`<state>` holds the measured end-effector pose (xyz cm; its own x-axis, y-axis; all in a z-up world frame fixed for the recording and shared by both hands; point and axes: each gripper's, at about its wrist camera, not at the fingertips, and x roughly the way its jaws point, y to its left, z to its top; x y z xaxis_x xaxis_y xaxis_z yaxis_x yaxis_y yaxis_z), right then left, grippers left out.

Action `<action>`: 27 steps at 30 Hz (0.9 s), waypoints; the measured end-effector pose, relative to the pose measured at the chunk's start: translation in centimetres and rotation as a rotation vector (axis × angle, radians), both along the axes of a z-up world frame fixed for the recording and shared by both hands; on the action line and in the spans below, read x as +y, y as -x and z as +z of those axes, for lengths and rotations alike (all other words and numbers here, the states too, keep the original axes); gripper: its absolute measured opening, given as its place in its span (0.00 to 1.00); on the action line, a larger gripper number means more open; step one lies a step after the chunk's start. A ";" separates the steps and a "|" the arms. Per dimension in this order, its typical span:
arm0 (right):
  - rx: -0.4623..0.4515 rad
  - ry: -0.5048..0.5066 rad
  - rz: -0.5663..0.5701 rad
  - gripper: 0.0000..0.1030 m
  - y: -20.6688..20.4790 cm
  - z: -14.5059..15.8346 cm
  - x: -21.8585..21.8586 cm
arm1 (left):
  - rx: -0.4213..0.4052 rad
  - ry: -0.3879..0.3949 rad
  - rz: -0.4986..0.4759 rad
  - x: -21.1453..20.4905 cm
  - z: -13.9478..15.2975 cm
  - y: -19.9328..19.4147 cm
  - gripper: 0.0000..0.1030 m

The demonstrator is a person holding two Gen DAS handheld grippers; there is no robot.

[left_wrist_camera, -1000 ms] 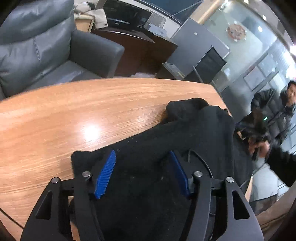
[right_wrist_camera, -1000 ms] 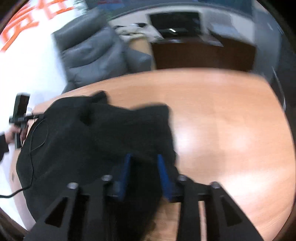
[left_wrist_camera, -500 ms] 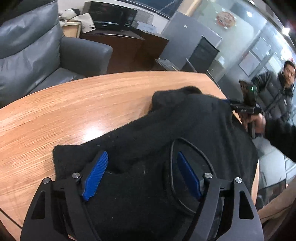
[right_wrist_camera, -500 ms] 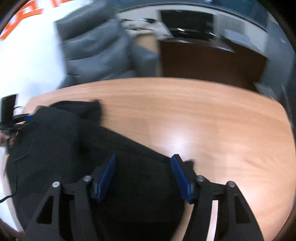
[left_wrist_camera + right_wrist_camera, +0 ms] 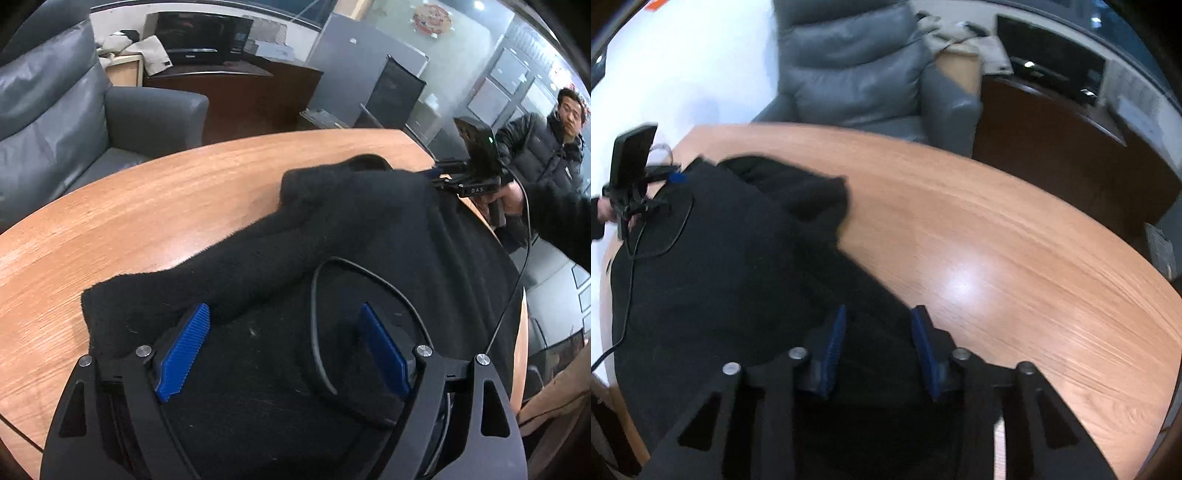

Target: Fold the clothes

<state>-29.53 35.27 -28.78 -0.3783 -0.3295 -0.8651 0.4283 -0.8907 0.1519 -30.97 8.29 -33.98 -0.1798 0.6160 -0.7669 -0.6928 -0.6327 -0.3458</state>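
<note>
A black fleece garment (image 5: 354, 229) lies spread on the wooden table (image 5: 147, 206); it also shows in the right wrist view (image 5: 738, 258). My left gripper (image 5: 284, 339) is open just above the garment's near left part, blue pads wide apart, a sleeve running between them. My right gripper (image 5: 879, 332) hovers over the garment's right edge, jaws partly closed with black cloth between them; I cannot tell if they pinch it. A black cable (image 5: 321, 295) loops over the cloth.
A grey leather armchair (image 5: 74, 110) stands behind the table, with a dark wooden cabinet (image 5: 240, 96) beside it. A man in a black jacket (image 5: 546, 147) stands at the right. The other gripper (image 5: 628, 173) shows at the garment's far left.
The right gripper opened, swung right along the garment's edge, then narrowed its jaws over the cloth. The left gripper opened wider and shifted slightly over the garment.
</note>
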 end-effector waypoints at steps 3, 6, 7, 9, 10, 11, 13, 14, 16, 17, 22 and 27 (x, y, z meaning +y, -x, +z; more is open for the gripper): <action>0.008 0.006 -0.111 0.12 0.1 0.0 2.8 | -0.023 -0.031 0.021 -0.5 -0.2 0.4 0.81; -0.065 -0.044 -0.073 0.12 -0.3 -0.8 3.4 | -0.025 -0.044 0.021 -0.3 0.2 0.4 0.82; -0.066 -0.054 -0.052 0.12 -0.3 -0.4 2.9 | -0.024 -0.053 0.014 -0.1 0.4 0.3 0.82; -0.027 -0.087 0.003 0.17 -0.3 1.4 1.5 | -0.020 -0.067 -0.011 0.1 1.1 0.2 0.82; -0.001 -0.093 0.054 0.27 -0.3 2.3 0.3 | -0.013 -0.070 -0.025 0.2 1.4 0.2 0.82; 0.026 -0.092 0.114 0.35 -0.2 3.2 -1.0 | 0.002 -0.063 -0.038 0.4 1.8 0.1 0.82; 0.031 -0.081 0.238 0.42 0.3 3.9 -3.4 | 0.033 -0.048 -0.063 0.8 2.5 -0.1 0.85; 0.012 -0.098 0.272 0.42 -0.1 3.5 -3.4 | 0.049 -0.041 -0.075 1.0 2.8 -0.2 0.87; -0.045 -0.137 0.322 0.42 0.8 2.1 -3.9 | 0.059 -0.028 -0.085 1.4 3.1 -0.1 0.89; -0.065 -0.123 0.327 0.42 1.7 1.3 -4.0 | 0.050 -0.023 -0.091 1.6 3.0 -0.1 0.89; -0.112 -0.009 0.284 0.18 3.0 0.4 -4.0 | 0.029 0.014 -0.120 1.7 1.8 -0.7 0.89; -0.073 0.038 0.188 0.08 3.5 2.4 -1.6 | 0.011 0.020 -0.121 1.7 0.6 -1.1 0.89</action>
<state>-32.99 33.67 -26.39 -0.2438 -0.4215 -0.8734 0.5734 -0.7890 0.2208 -29.92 9.96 -33.35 -0.1134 0.6182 -0.7778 -0.7680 -0.5512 -0.3261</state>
